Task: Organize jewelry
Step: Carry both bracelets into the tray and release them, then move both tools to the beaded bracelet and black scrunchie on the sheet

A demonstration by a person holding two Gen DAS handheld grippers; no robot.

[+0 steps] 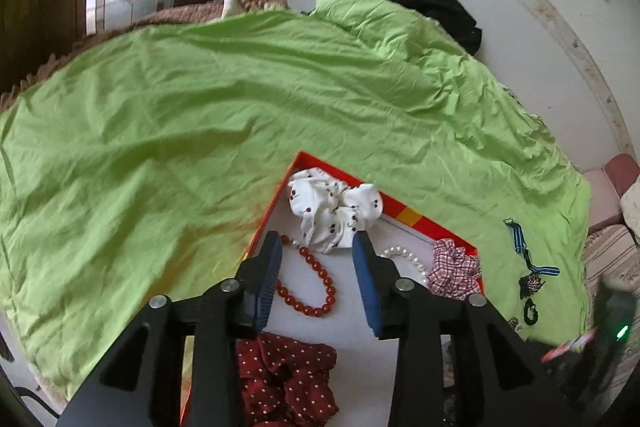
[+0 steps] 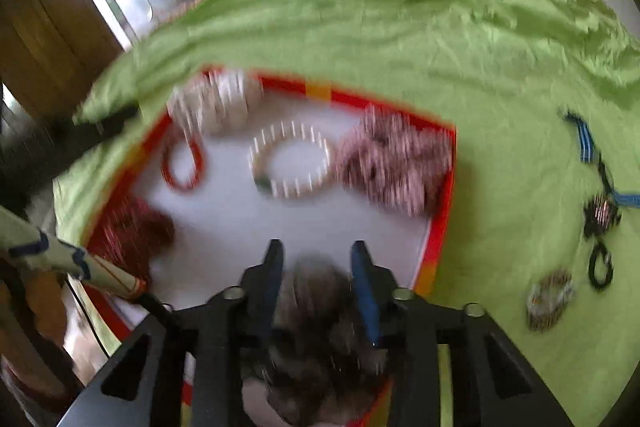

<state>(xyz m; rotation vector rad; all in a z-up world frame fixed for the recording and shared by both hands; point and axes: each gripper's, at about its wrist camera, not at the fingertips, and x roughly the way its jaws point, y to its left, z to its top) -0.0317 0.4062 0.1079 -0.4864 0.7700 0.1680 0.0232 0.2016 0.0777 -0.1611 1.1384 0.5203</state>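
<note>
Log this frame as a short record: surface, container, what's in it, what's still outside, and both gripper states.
surface: green sheet on a bed
container: red-rimmed box, white floor
in box: white cherry-print scrunchie, red bead bracelet, pearl bracelet, checked scrunchie, dark red dotted scrunchie
outside box: blue striped ribbon piece, black ring
left gripper: open, empty, over box
right gripper: open around a grey-brown scrunchie; view blurred
</note>
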